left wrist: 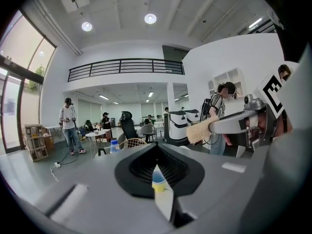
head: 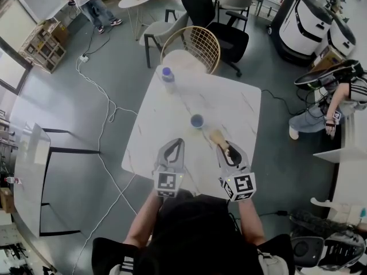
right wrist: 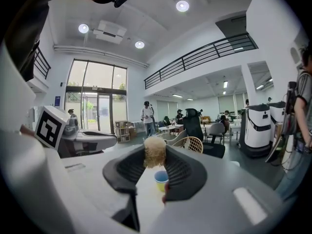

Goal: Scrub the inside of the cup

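- Right gripper (head: 225,148): jaws clamped on a brush (head: 218,137). The tan bristle head sticks out past the fingertips, and the handle runs back between the pads.
- Brush, long axis: points forward and a little to the person's left, in line with the gripper. The head hangs just above the table (head: 241,105) and touches nothing that I can see.
- Left gripper (head: 177,141): jaws closed together and empty. It is level with the right gripper, and the two are apart.
- Cup (head: 196,121): upright on the table, mouth up, free of both grippers. It stands ahead of the two grippers and between their lines.
- Key relation: the cup lies forward and left of the brush head, just beside it but not touching. The right gripper view shows the cup low between the jaws, under the bristles.
- Nearer tool: the brush tip is closest to the cup. The left fingertips are near it, slightly farther back, on the cup's other side.
- Judgement: the brush must tip downward to enter the mouth. The loose cup would likely slide unless the left gripper opens and steadies it.
- Bottle (head: 167,75): at the far table edge, well apart from the cup.
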`<move>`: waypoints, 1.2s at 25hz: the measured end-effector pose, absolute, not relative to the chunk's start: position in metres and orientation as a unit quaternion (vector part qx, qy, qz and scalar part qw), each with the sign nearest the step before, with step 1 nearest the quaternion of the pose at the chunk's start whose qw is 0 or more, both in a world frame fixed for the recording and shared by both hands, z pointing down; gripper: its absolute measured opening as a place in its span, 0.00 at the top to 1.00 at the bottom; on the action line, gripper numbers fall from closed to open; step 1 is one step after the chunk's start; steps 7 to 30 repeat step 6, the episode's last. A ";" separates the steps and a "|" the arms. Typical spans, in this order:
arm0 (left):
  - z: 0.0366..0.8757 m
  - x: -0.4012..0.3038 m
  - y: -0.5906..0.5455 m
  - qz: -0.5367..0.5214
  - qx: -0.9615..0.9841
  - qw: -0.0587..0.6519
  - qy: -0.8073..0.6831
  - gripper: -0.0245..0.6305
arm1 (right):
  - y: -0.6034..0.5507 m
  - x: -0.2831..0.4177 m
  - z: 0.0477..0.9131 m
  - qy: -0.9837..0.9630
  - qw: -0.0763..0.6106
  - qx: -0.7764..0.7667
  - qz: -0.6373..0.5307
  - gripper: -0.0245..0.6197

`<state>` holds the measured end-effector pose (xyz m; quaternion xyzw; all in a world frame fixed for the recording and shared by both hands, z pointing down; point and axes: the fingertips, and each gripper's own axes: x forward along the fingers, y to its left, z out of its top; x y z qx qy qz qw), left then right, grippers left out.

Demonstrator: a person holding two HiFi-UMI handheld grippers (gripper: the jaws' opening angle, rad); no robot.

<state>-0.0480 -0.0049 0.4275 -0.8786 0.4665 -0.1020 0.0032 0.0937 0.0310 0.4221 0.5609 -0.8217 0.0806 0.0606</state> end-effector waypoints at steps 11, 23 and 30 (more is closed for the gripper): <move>0.429 -0.049 -0.006 -0.104 -0.879 0.002 0.465 0.95 | 0.030 0.092 0.424 -0.822 0.062 0.560 0.082 0.79; 0.429 -0.049 -0.006 -0.104 -0.879 0.002 0.465 0.95 | 0.030 0.092 0.424 -0.822 0.062 0.560 0.082 0.79; 0.429 -0.049 -0.006 -0.104 -0.879 0.002 0.465 0.95 | 0.030 0.092 0.424 -0.822 0.062 0.560 0.082 0.79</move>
